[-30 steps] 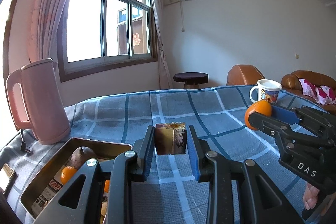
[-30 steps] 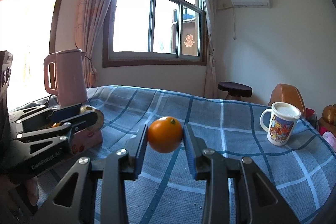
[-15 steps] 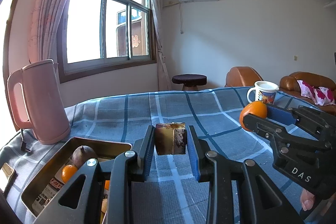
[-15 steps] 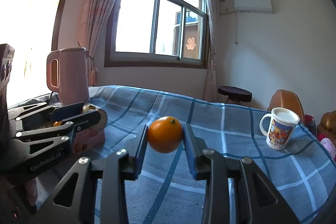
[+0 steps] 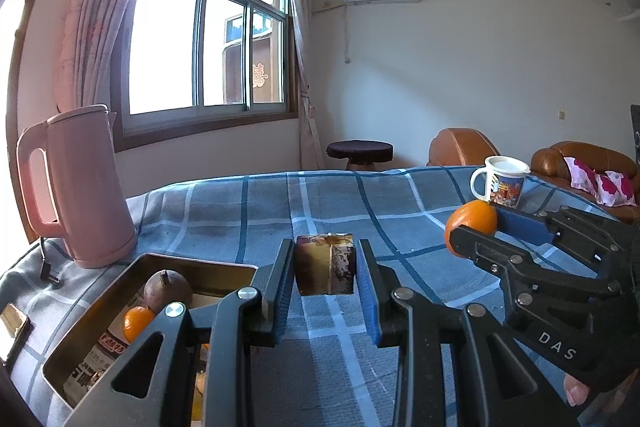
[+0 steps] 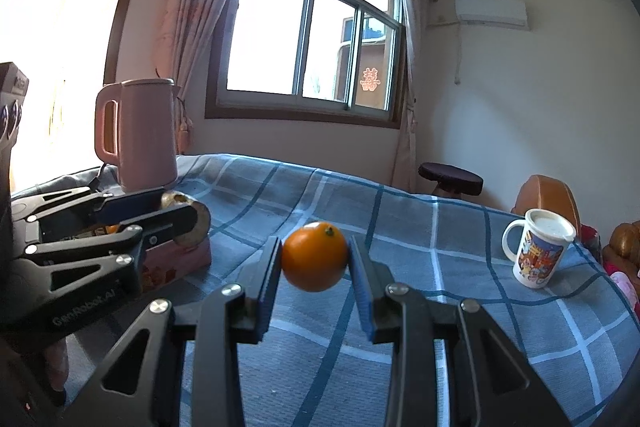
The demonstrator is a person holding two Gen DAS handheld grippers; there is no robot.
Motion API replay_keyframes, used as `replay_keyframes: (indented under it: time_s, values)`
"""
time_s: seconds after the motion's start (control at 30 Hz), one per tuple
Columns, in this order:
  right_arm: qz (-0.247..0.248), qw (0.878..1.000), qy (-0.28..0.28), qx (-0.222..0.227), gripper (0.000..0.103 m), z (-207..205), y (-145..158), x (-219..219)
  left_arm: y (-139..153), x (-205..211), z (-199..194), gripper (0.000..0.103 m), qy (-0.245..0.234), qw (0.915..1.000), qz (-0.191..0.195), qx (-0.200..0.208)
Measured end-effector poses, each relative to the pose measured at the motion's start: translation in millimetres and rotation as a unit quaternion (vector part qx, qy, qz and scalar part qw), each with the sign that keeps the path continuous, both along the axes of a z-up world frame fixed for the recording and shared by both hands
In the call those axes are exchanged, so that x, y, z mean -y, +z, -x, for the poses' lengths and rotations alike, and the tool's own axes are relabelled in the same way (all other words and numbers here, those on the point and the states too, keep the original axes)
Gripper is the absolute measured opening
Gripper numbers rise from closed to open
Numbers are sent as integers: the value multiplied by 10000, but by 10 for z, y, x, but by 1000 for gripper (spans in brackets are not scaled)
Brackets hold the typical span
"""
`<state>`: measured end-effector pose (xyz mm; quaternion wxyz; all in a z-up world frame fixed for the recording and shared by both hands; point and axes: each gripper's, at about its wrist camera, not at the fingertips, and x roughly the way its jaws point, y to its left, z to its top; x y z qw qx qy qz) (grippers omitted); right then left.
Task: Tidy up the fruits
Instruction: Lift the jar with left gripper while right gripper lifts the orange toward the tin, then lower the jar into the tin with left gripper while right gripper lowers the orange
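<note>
Blue checked cloth (image 5: 248, 211) covers the table under a bright window, and both grippers hang above it. Left gripper (image 5: 325, 269) has its jaws pinching a brownish, blocky piece of fruit with a dark mottled face (image 5: 325, 269), which sits squarely between the blue pads, lifted clear of the cloth. Below and to that gripper's left stands a rectangular metal tin (image 5: 100, 311) lined with printed paper; a dark reddish round fruit (image 5: 166, 287) and a small orange citrus (image 5: 136, 323) lie inside it, touching each other. Behind the tin, a tall pink plastic kettle (image 5: 76, 187) stands on the cloth, its black cord trailing off beside it.

Right gripper (image 6: 314, 257) has its jaws clamped on a round orange with a green stem nub (image 6: 314, 257), held at the fingertips with the stem end turned up and to the right, above the cloth. In the right wrist view the left gripper shows at the left, over the pink outer wall of the tin. Well to the right of the orange stands a white mug with a cartoon print (image 6: 538, 255), upright on the cloth. Beyond the table are a dark round stool (image 6: 450, 179) and brown leather armchairs (image 5: 464, 147).
</note>
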<state>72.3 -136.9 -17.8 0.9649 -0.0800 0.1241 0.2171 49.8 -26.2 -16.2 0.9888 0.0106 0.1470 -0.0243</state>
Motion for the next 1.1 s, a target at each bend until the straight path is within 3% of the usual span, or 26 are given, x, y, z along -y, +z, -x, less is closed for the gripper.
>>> replay_keyframes:
  time_s: [1.1]
  values:
    - [204,9982,545,-109,37,74,-30,-529,12,-549,223,32,435,9988,214,-66]
